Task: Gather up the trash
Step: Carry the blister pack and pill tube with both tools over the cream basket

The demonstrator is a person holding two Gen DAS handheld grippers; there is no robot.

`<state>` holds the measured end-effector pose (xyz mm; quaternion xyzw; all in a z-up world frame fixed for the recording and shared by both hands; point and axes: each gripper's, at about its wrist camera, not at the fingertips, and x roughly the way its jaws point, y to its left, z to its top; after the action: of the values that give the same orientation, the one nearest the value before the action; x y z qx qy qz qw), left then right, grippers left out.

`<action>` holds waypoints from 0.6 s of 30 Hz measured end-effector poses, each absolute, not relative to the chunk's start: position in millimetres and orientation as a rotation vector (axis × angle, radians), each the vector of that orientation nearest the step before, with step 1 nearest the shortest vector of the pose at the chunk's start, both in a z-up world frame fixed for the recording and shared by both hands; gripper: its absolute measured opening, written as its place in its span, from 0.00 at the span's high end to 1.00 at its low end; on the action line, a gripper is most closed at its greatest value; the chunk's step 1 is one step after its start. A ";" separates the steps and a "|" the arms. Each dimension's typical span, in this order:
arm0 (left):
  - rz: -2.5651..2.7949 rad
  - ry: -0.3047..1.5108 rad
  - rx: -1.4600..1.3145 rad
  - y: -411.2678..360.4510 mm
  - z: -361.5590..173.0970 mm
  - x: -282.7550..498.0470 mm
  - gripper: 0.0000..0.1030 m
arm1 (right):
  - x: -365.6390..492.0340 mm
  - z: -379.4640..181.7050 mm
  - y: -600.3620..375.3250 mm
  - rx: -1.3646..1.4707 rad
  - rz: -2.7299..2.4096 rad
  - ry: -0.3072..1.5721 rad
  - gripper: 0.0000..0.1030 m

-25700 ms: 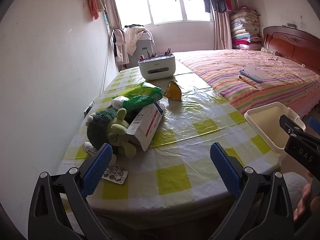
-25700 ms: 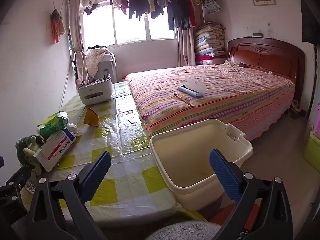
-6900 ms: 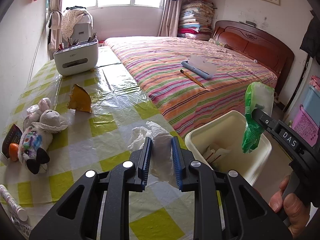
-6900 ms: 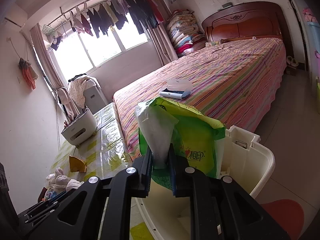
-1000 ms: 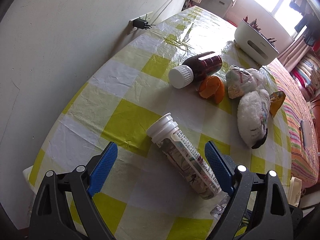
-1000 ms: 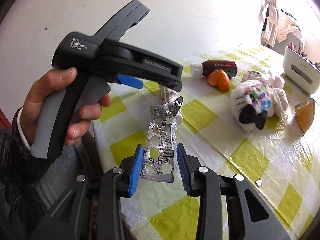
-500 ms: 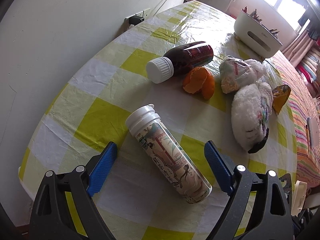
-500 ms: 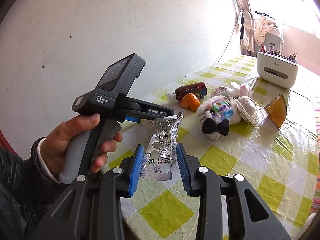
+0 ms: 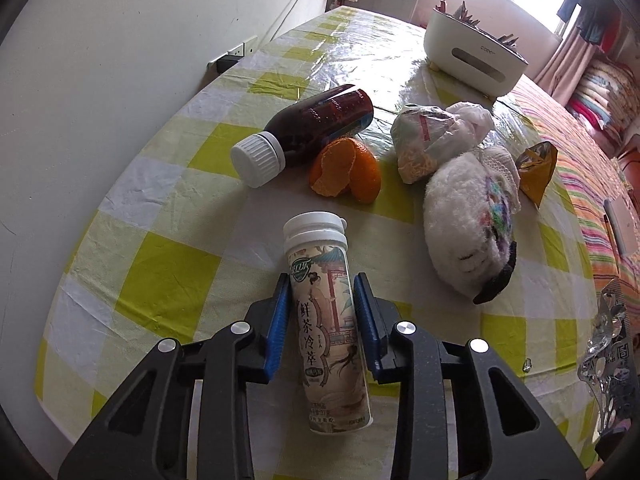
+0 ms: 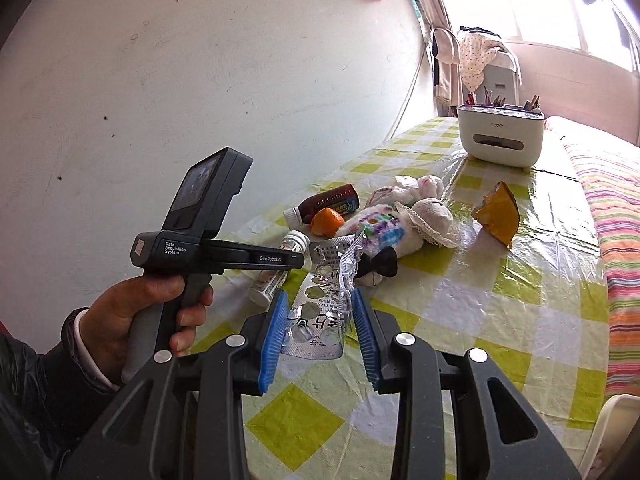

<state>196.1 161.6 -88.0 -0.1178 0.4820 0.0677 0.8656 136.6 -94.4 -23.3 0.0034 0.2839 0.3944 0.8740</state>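
Since half a second ago the left gripper [image 9: 322, 312] has slid over the one white-capped printed tea tube [image 9: 326, 316] lying on the yellow-checked table [image 9: 160, 256], jaws closing against its sides. Beyond the tube lie one dark brown bottle [image 9: 308, 130] and one orange peel [image 9: 346, 170]. The right gripper [image 10: 318, 318] pinches one silver blister pack [image 10: 324, 300].

A white plush toy [image 9: 468, 236] lies on the yellow-and-white checked tablecloth [image 9: 160, 256]. A white desk organiser [image 9: 474, 54] holding pens stands at the table's far end, below a bright window [image 10: 532, 4]. A bed with a striped cover [image 10: 616, 216] runs beside the table, and a white wall [image 9: 100, 40] flanks the other side.
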 end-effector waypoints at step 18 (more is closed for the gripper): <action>0.030 0.927 -0.166 124.0 -78.3 181.9 0.71 | 140.3 -21.8 -135.1 0.104 0.680 0.562 0.68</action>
<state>181.9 124.0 -78.3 -0.0800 0.4465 0.0144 0.8911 140.3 -135.1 -21.8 0.0503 0.2719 0.3291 0.9029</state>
